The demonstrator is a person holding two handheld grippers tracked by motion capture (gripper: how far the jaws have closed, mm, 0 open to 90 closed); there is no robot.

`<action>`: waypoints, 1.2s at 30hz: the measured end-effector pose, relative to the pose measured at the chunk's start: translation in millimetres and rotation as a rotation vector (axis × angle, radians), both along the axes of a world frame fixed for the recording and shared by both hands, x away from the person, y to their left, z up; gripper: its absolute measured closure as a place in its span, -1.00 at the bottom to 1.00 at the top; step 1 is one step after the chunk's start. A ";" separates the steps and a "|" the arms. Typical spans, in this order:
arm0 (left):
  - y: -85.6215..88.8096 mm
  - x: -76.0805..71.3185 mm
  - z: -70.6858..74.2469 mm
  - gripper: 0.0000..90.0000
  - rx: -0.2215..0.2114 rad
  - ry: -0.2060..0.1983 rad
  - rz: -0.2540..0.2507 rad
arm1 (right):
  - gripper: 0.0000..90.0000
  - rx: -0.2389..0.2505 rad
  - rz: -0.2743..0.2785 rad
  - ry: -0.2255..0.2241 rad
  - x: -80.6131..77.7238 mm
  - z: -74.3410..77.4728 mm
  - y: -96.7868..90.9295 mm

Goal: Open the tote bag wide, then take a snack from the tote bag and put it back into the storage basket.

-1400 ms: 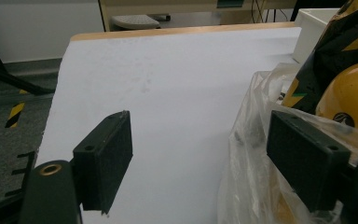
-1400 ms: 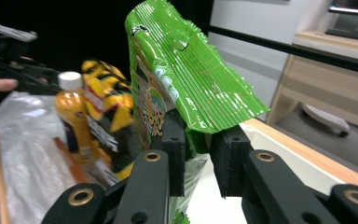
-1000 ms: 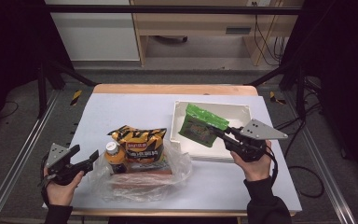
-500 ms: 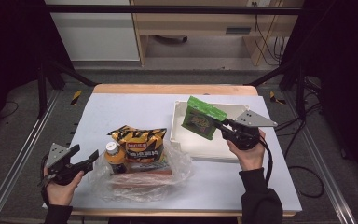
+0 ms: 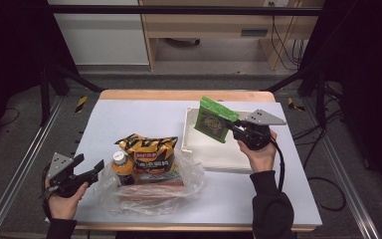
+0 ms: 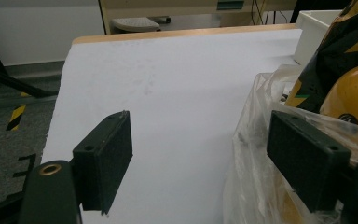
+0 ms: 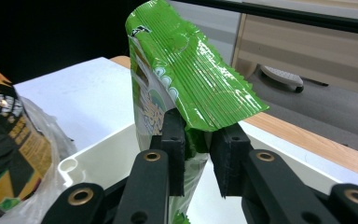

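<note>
The right gripper (image 5: 234, 129) is pinching a green snack packet (image 5: 215, 119) between its jaws (the crimped top flopping over them), above the white tray (image 5: 214, 154). The left gripper (image 5: 90, 167) is gaping wide, one jaw probably touching the clear plastic bag (image 5: 189, 175).

both grippers black w/ grey three-cornered plates on top. left gripper (image 5: 90, 168): flat rectangular black pads (image 6: 105, 161) w/ small screw holes, brass-coloured rivet on the arm. right gripper (image 5: 233, 128): same black linkage arms, brass rivets, black cable trailing. right sleeve (image 5: 271, 209) black; left sleeve (image 5: 59, 228) dark too.
</note>
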State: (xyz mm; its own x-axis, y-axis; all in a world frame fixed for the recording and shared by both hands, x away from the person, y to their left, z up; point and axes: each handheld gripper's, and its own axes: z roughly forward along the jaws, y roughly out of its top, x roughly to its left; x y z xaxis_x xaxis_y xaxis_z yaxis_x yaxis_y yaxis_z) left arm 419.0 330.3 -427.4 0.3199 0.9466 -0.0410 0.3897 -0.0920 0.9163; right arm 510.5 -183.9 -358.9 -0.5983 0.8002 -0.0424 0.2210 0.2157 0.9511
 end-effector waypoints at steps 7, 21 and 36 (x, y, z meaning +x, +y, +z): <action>1.1 0.0 0.4 -0.52 -0.002 0.000 0.003 | 0.70 -0.035 -0.010 0.021 18.6 -4.6 9.4; 3.2 1.3 0.2 -0.52 -0.008 0.000 0.010 | 0.69 -0.086 -0.016 0.091 50.2 -31.5 27.1; 4.9 2.6 -3.3 -0.52 -0.007 0.011 0.018 | 0.66 -0.063 -0.036 0.140 75.5 -54.5 31.1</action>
